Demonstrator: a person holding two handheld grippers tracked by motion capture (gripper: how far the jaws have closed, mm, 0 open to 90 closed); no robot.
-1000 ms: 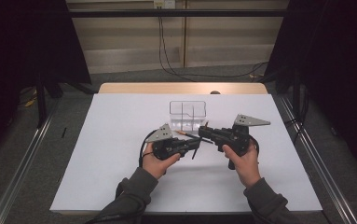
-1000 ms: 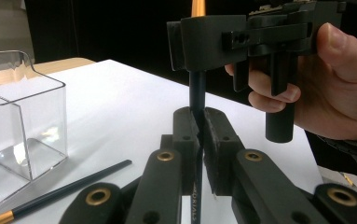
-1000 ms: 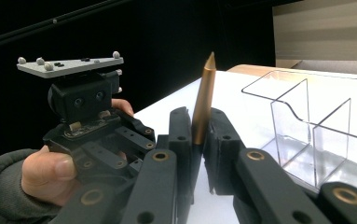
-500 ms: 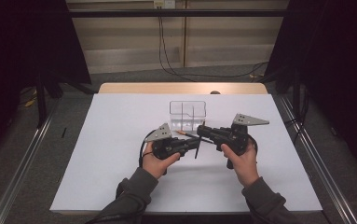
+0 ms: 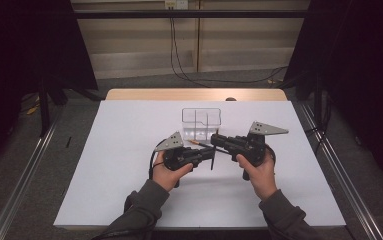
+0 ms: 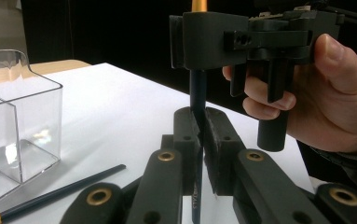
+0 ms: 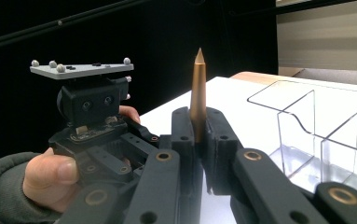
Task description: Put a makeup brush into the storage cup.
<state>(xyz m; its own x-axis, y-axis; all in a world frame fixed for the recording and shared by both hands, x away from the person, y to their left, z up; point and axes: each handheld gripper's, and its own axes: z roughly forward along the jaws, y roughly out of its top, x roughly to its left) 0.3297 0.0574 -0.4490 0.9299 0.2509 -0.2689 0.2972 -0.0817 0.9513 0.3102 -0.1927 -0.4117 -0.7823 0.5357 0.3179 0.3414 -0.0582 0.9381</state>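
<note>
White sheet over the surface (image 5: 129, 190), dark room around it, cables running off along the floor behind.

Main item: a thin dark pen or brush (image 6: 197, 93) with a gold pointed end (image 7: 198, 88). I can't tell which it is. It sits in the air between my two grippers, just in front of the clear box (image 5: 201, 122), near the middle of the surface.

Left gripper (image 5: 206, 152): jaws closed down to the width of the dark shaft, pinching its lower part. In the left gripper view the shaft runs straight up out of my jaws into the other gripper.

Right gripper (image 5: 218, 141): jaws closed on the gold section, tip sticking up past them in the right gripper view.

So both hold the same stick at opposite ends, noses nearly touching. My read: either a handover or a pull-apart, cap off body. The grips on separate sections fit the second, but no seam is visible.

A second dark stick with a gold end (image 6: 50, 193) lies flat on the sheet just beside the box. The box has dividers and looks empty, probably where these go.

Risk: thin shaft, narrow pinch, could pivot if I pull off-axis.
</note>
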